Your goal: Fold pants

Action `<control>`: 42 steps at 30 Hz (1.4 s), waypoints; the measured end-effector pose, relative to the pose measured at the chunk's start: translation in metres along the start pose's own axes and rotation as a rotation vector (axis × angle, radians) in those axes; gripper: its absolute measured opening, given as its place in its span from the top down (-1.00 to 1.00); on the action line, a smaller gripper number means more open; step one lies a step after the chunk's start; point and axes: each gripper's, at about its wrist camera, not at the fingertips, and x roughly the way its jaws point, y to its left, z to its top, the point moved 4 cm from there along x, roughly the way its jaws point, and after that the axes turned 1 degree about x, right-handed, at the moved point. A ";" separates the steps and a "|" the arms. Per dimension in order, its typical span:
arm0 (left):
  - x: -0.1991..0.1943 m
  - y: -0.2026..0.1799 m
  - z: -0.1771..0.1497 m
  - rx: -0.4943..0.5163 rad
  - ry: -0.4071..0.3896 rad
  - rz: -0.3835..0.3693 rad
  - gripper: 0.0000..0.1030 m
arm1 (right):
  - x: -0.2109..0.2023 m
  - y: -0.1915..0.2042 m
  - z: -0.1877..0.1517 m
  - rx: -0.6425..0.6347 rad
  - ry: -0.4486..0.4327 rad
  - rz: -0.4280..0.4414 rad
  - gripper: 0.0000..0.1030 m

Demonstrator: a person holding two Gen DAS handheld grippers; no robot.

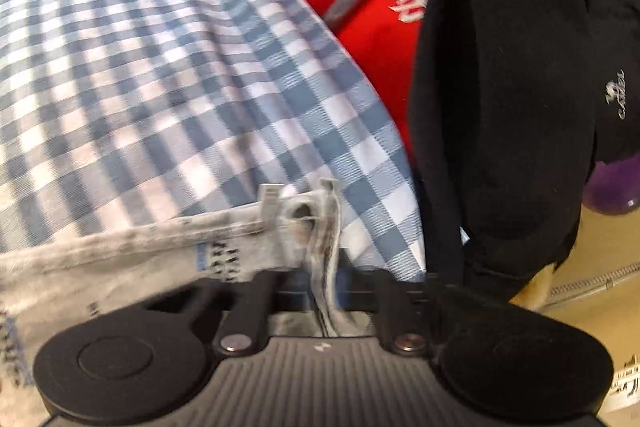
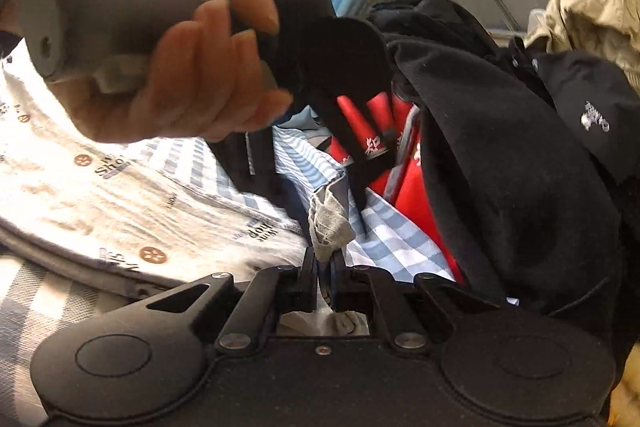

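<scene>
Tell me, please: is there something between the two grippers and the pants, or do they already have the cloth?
Nothing visible stands between. The left gripper is shut on an edge of the pale printed pants, and the right gripper is shut on a bunched corner of the pants. The black jacket lies beside, not between.

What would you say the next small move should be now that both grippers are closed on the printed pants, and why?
Probably draw the two grippers apart to pull the edge taut. The left gripper and right gripper both pinch bunched corners of the printed pants, which lie wrinkled on the checked sheet, close to the black jacket.
</scene>
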 end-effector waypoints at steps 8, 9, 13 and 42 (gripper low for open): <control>-0.082 0.012 -0.009 0.103 -0.079 0.071 0.90 | -0.043 0.024 0.047 -0.035 -0.076 0.062 0.91; -0.095 0.017 -0.009 0.099 -0.080 0.083 0.90 | -0.051 0.032 0.054 -0.036 -0.082 0.087 0.91; -0.148 0.047 -0.017 0.061 -0.111 0.095 0.90 | -0.079 0.074 0.080 -0.073 -0.116 0.189 0.91; -0.195 0.225 -0.089 -0.166 -0.174 0.064 0.87 | -0.086 0.211 0.078 -0.087 0.011 0.452 0.92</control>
